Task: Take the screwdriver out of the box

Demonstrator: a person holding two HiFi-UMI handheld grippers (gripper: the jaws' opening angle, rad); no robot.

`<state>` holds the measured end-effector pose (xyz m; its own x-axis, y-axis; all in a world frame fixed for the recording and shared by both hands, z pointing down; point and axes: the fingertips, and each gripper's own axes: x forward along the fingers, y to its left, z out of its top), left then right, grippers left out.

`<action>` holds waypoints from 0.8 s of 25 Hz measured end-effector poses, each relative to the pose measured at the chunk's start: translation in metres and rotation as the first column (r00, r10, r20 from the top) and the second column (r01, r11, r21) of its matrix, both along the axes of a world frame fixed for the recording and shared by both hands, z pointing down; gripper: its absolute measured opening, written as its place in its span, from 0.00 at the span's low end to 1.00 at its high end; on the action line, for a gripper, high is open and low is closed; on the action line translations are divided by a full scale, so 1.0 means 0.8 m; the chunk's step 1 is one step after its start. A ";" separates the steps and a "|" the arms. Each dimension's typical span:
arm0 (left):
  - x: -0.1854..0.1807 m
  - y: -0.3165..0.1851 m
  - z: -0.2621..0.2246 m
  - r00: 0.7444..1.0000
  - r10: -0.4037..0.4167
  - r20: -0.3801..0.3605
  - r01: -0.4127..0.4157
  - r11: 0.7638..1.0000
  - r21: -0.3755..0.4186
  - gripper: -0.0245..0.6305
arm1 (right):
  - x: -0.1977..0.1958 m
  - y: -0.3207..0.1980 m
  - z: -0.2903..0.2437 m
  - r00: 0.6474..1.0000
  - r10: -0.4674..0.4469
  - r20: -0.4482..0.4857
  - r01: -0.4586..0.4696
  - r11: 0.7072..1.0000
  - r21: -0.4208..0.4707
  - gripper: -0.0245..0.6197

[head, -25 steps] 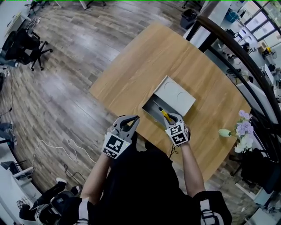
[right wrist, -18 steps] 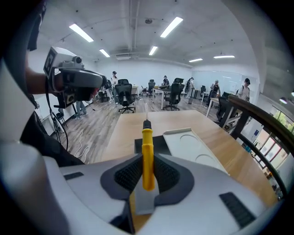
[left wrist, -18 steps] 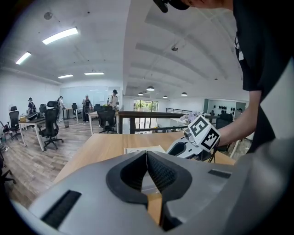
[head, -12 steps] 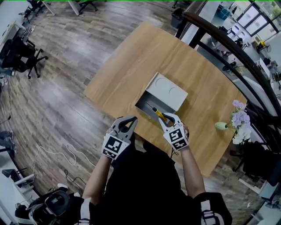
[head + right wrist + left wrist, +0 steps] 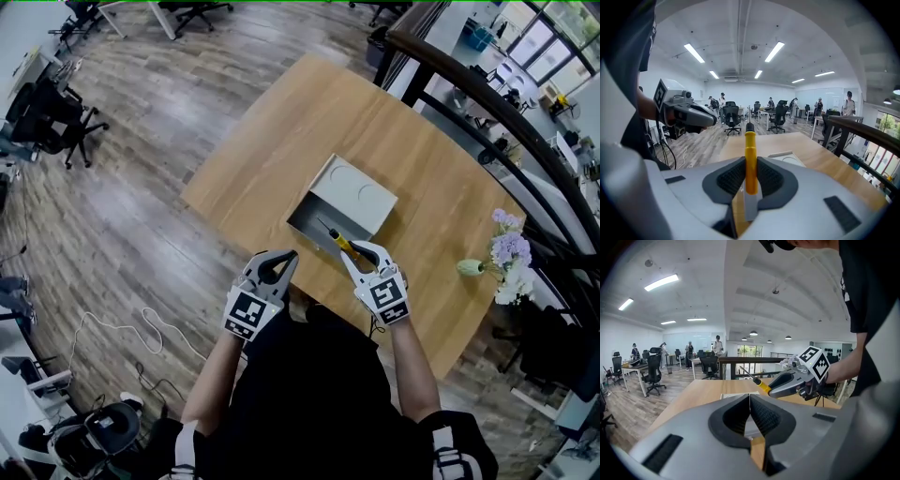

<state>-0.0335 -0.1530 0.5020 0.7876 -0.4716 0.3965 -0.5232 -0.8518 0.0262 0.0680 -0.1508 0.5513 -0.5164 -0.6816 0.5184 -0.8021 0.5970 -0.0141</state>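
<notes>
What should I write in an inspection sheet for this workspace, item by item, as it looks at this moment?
Surface: light wooden table, mostly bare.
Job's things: grey rectangular box stands open near the table's front edge; yellow-handled metal screwdriver is held above it, out in the air.
Clutter: pale green vase with purple and white flowers lies on its side on the table, apart from the box.
Grippers: right gripper is shut on the screwdriver's handle; left gripper is shut and empty, beside the box.
Cables: white cable lies loose on the floor; thin dark cable hangs below the right gripper.
Surroundings: wood plank floor, black office chairs, dark railing.
</notes>
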 end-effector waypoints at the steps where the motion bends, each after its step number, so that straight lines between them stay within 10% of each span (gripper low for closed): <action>1: 0.001 0.002 -0.001 1.000 -0.004 0.000 0.004 1.000 0.003 0.07 | 0.001 0.001 -0.001 1.000 -0.006 0.000 0.006 1.000 0.008 0.17; 20: 0.016 0.033 0.006 0.999 -0.036 0.017 0.036 0.999 0.014 0.07 | 0.006 0.024 -0.009 0.997 -0.069 0.044 0.066 0.996 0.066 0.17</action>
